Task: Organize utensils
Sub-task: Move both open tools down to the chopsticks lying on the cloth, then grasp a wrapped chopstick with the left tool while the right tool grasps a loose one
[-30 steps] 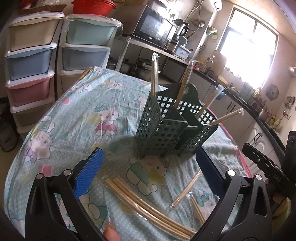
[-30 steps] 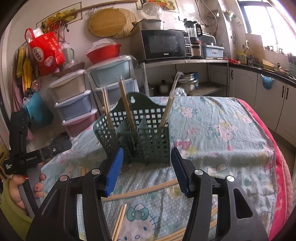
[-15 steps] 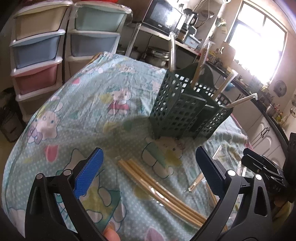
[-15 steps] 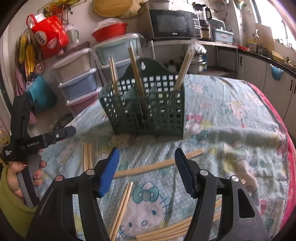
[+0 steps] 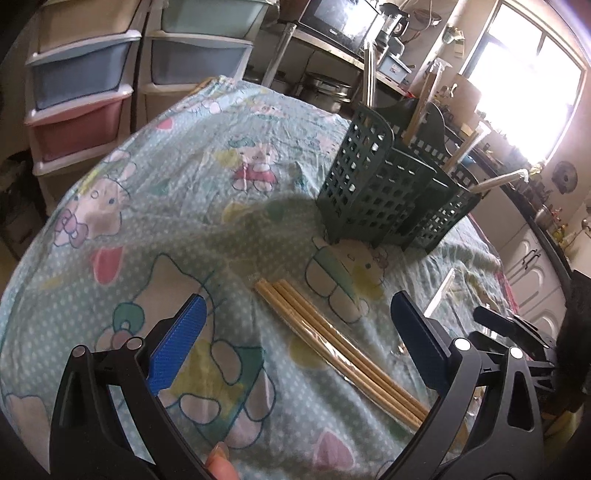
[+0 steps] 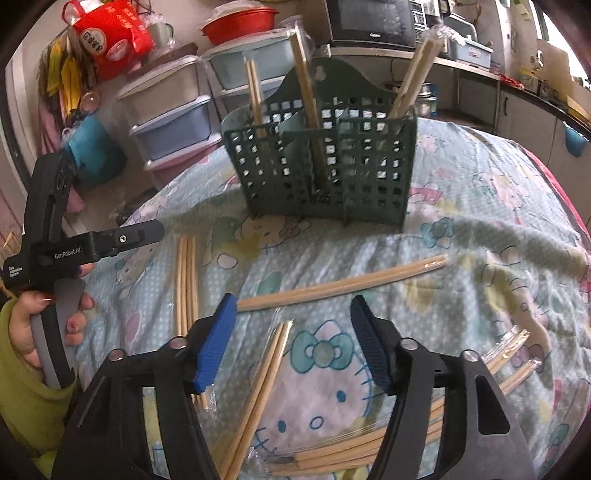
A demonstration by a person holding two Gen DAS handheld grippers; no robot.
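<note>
Risk sits mostly in the wrappers: the chopsticks [image 6: 341, 284] loose on the tablecloth [image 6: 480, 206] lie in thin clear sleeves, and you could pinch film instead of wood, so a pair may slide out as you lift. Your right gripper [image 6: 291, 341] hangs with its jaws apart and empty, over the wrapped pair [image 6: 258, 391] near its left finger; your left gripper [image 5: 295, 341] is likewise spread and holding nothing, with a sleeved bundle [image 5: 332, 339] lying between its fingers and running toward the near right. The green basket [image 6: 325, 166] stands upright at the far side, and wrapped pairs already lean out of its compartments; a long stick fed in at a slant could catch the lattice or nudge the light basket across the loose cloth. Overlapping pairs at the near right may drag each other.

Readable writing: "GenRobot.AI" on the left gripper's handle in the right wrist view; the microwave's [image 6: 373, 18] badge is too blurred to read surely.
</note>
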